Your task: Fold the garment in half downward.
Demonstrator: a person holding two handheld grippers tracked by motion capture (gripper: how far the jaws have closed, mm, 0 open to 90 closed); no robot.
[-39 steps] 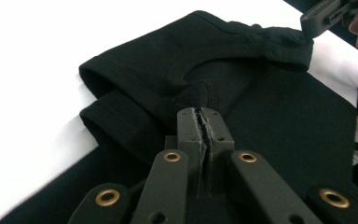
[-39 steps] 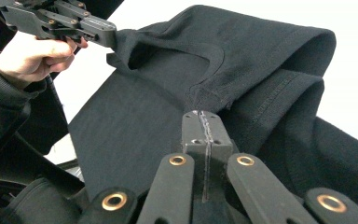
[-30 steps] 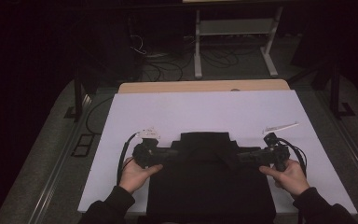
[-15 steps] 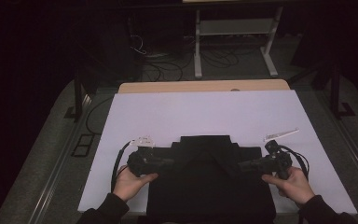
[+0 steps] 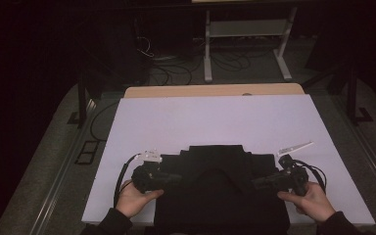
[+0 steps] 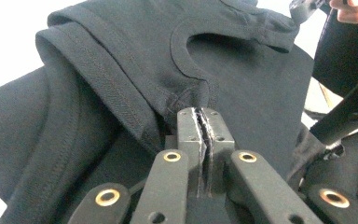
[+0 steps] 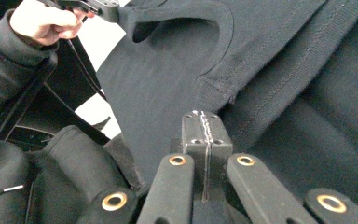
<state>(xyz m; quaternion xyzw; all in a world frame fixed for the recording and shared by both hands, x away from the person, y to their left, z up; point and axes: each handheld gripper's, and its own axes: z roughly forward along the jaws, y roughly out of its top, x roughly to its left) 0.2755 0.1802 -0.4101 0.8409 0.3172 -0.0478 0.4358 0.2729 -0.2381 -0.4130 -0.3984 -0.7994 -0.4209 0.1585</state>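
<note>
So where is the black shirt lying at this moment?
In the high view the black shirt lies on the near middle of the white table, between the left gripper and right gripper, both clamped on its shoulders.

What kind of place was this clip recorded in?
Probably a dim lab or recording workspace: a white-topped table carrying a black garment, loose cables on the floor, and a white metal stand behind.

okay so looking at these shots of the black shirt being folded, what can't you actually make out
- Black shirt: in the high view its near hem is cut off by the bottom edge, and its folds merge into one dark shape.
- Left gripper and right gripper: in the gripper views the shut jaws hide how much cloth is pinched.
- Room beyond the table: too dark.
</note>
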